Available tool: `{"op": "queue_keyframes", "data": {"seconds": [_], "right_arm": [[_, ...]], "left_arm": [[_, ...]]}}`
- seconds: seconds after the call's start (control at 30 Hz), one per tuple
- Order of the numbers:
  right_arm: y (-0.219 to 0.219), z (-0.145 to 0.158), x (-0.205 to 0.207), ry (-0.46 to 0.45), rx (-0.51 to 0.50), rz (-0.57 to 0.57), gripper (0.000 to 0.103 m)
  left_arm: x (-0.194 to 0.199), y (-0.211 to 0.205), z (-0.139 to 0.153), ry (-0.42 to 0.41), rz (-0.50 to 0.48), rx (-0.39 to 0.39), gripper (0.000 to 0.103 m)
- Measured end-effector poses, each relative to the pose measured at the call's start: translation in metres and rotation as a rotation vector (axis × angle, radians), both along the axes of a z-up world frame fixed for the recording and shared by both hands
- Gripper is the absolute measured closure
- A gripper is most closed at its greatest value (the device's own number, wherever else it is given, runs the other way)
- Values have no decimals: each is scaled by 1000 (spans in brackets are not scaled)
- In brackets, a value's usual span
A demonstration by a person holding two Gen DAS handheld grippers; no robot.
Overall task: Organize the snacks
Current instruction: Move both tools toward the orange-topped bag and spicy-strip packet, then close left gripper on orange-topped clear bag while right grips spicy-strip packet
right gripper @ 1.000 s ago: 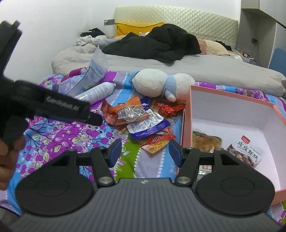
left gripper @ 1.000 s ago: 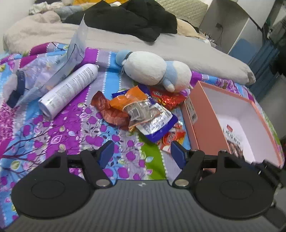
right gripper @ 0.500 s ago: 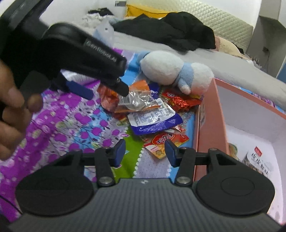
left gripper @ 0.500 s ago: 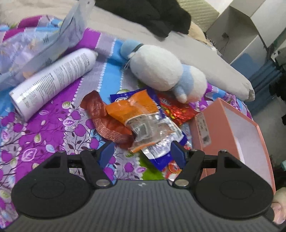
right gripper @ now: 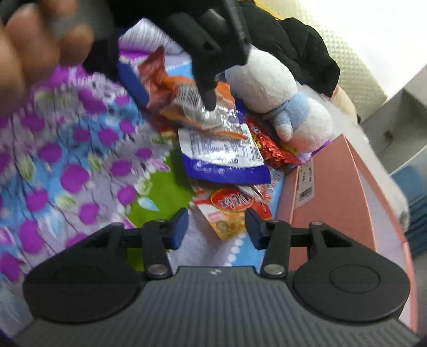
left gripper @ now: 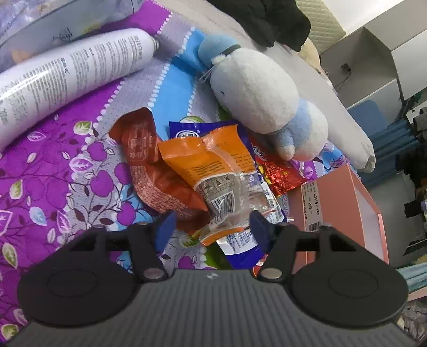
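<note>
A heap of snack packets lies on the flowered bedspread. My left gripper (left gripper: pixel 213 228) sits low over it, jaws closing, with the clear end of the orange packet (left gripper: pixel 213 162) between its pads; no pad visibly presses on it. The right wrist view shows the same gripper (right gripper: pixel 176 100) straddling that orange packet (right gripper: pixel 226 100). A brown-red packet (left gripper: pixel 149 165), a blue packet (right gripper: pixel 221 157) and a red foil packet (right gripper: pixel 269 149) lie beside it. My right gripper (right gripper: pixel 216 228) is closing too, with the corner of a red-and-yellow packet (right gripper: pixel 229 208) between its pads, untouched. The pink box (right gripper: pixel 328 186) stands at the right.
A white-and-blue plush toy (left gripper: pixel 261 90) lies just behind the heap. A white spray can (left gripper: pixel 66 74) and a plastic bag (left gripper: pixel 53 21) lie at the left. Black clothes (left gripper: pixel 267 18) are piled further back. A hand (right gripper: pixel 24 53) holds the left gripper.
Both grippers have dropped and moved in toward the snack heap while rolling, and both sets of jaws have narrowed. The left one now straddles the orange packet's end.
</note>
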State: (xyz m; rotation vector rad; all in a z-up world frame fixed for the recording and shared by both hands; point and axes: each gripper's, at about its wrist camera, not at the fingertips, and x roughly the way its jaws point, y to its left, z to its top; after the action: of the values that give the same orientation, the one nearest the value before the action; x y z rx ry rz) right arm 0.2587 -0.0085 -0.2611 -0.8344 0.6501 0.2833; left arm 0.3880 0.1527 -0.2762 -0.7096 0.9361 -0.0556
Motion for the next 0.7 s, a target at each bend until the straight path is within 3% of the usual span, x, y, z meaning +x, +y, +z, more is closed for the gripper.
{"op": "queue_keyframes", "data": {"seconds": [0.07, 0.13, 0.2, 0.3, 0.4, 0.7], "right_arm": [[-1, -6, 0, -16, -29, 5, 67], [-1, -8, -2, -12, -41, 21, 81], [1, -7, -5, -13, -45, 35, 85], [-1, -3, -9, -19, -45, 42, 92], [-4, 3, -13, -23, -33, 41, 95], [-15, 18, -47, 7, -3, 43, 97]], "left_arm": [[3, -2, -1, -5, -7, -2, 50], [4, -2, -1, -8, -8, -9, 67], [4, -4, 3, -16, -24, -9, 82], [1, -10, 13, -35, -34, 45, 86], [-4, -12, 20, -53, -39, 41, 90], [-46, -18, 39, -53, -28, 47, 96]]}}
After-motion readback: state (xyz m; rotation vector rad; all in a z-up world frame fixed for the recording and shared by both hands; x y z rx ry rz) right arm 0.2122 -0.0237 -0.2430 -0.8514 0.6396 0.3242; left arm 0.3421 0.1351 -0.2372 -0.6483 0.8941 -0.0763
